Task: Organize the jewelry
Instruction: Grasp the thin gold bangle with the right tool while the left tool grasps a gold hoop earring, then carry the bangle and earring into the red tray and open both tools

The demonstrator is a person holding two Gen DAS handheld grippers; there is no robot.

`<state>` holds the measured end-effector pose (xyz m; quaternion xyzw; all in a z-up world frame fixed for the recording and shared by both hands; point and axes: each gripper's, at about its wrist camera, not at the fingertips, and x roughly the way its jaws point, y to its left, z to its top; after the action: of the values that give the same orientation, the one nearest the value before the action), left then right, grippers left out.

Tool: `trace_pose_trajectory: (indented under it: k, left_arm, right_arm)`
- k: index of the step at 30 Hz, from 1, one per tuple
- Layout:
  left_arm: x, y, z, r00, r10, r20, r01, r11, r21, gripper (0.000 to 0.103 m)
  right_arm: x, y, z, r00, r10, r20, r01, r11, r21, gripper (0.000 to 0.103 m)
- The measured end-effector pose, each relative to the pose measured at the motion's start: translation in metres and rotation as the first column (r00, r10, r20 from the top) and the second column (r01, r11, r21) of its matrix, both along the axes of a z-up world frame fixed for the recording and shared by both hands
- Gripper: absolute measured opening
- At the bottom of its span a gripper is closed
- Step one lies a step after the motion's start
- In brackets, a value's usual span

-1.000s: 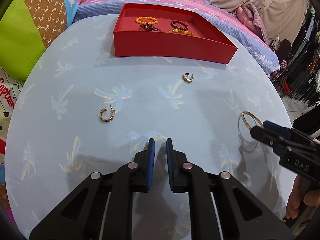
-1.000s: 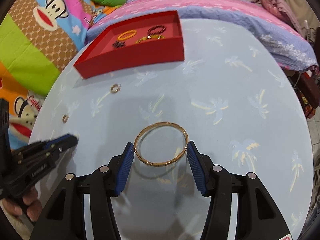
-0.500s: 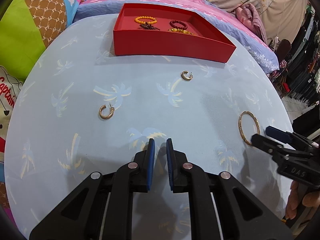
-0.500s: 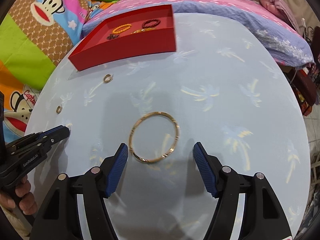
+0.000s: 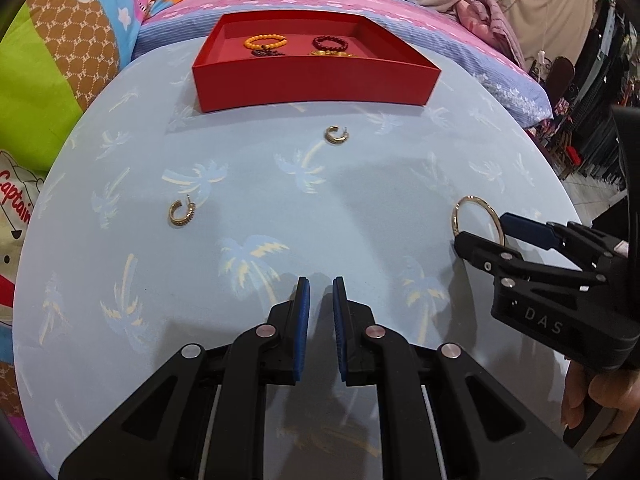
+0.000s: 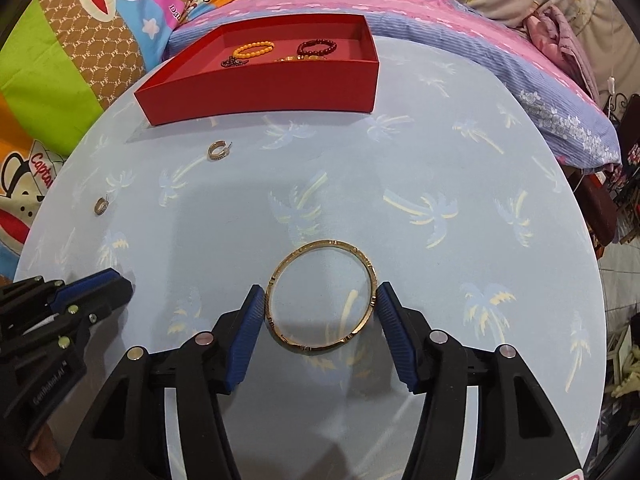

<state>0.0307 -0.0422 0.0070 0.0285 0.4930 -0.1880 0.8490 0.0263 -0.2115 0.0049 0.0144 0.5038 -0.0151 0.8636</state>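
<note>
Left wrist view: the left gripper [image 5: 318,284], pads nearly pressed together and empty, sits bottom centre; "DAS" reads on the right gripper [image 5: 486,232] at right.

Right wrist view: its jaws have just been closing around the gold bangle [image 6: 323,297], pads touching its sides, lower centre; red tray [image 6: 260,90] upper left.

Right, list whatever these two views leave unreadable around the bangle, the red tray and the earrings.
- Gold bangle: in the left wrist view the right gripper covers its near side. In the right wrist view the pads, just closing, sit at its sides; whether they press cannot be told.
- Red tray: its front wall hides the near floor in both views; the gold piece is half hidden.
- Far earring: too small in the right wrist view for detail.
</note>
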Motion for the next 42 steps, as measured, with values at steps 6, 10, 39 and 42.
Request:
trace_pose_trajectory:
  k: [6,10,39,42]
  left_arm:
    - [0.006,0.005,0.002,1.0,0.014,-0.002,-0.014,1.0,-0.017,0.012]
    - [0.013,0.01,0.005,0.999,0.033,0.003,-0.033,0.999,-0.028,0.011]
    - [0.068,0.019,0.061,0.99,0.069,0.12,-0.054,0.991,-0.123,0.005]
    - [0.077,0.017,0.064,0.99,0.064,0.129,-0.048,0.991,-0.124,0.004]
  right_arm:
    - [-0.001,0.005,0.009,1.0,-0.005,0.013,0.004,0.999,0.048,0.055]
    - [0.002,0.012,0.016,0.999,0.011,0.033,-0.012,0.999,0.051,0.055]
    - [0.058,0.022,0.061,0.982,0.047,0.182,-0.07,0.99,0.125,0.055]
    - [0.066,0.022,0.063,0.981,0.046,0.191,-0.072,0.989,0.131,0.056]
